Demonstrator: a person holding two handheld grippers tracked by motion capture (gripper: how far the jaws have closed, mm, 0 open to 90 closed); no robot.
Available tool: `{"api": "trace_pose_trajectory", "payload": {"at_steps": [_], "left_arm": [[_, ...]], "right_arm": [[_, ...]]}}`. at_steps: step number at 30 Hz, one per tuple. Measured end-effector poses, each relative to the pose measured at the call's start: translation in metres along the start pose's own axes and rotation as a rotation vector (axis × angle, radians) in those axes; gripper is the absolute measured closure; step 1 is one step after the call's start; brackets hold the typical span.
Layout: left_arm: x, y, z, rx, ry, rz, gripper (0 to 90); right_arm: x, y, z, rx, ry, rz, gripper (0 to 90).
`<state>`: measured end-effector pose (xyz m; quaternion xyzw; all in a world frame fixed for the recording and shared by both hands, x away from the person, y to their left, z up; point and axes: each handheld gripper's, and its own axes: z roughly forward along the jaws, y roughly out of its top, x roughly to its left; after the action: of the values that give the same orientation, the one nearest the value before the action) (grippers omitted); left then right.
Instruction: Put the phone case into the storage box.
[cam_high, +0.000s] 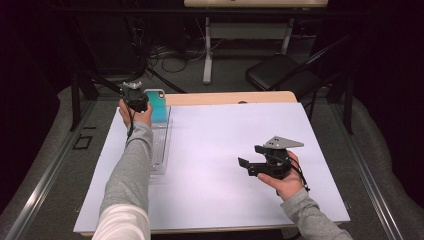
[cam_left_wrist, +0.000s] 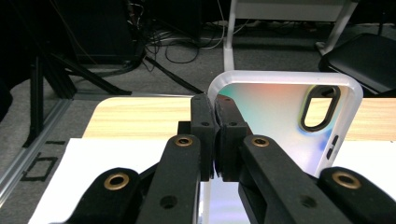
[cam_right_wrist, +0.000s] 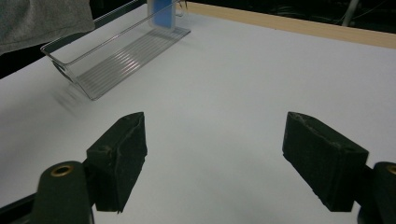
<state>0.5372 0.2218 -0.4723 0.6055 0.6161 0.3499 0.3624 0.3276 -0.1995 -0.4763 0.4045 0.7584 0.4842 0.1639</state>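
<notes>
Clamping its jaws tight on the edge of an iridescent translucent-rimmed phone case (cam_left_wrist: 275, 126), the left gripper (cam_left_wrist: 215, 135) holds it upright above the clear plastic tray's (cam_high: 161, 145) far end, probably for lowering inside, while the right gripper (cam_right_wrist: 224, 158) hovers wide open, empty, over the white table (cam_high: 220, 145).

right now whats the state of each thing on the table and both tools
phone case: upright, pinched at one edge, at the far end of the tray
clear tray: lying flat on the white mat
left tool: shut on the phone case
right tool: open, nothing between the jaws
</notes>
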Motion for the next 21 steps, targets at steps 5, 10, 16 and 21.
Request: {"api": "trace_pose_trajectory", "payload": {"at_steps": [5, 10, 16, 21], "left_arm": [[-0.0005, -0.0040, 0.0034, 0.012, 0.006, -0.007, 88.2], [-0.0035, -0.0056, 0.0055, 0.011, 0.007, -0.003, 88.1], [-0.0027, -0.0061, 0.0063, 0.009, 0.006, -0.005, 87.8], [-0.0012, -0.0061, 0.0068, 0.013, 0.001, -0.009, 86.9]], "right_arm": [[0.0000, -0.0005, -0.0007, 0.003, -0.001, -0.002, 21.4], [-0.0003, -0.0007, -0.0020, 0.003, -0.002, -0.001, 21.6], [0.0002, -0.0005, -0.0030, 0.003, -0.001, -0.004, 21.7], [-0.0004, -0.0009, -0.0036, -0.001, -0.004, 0.001, 21.8]]}}
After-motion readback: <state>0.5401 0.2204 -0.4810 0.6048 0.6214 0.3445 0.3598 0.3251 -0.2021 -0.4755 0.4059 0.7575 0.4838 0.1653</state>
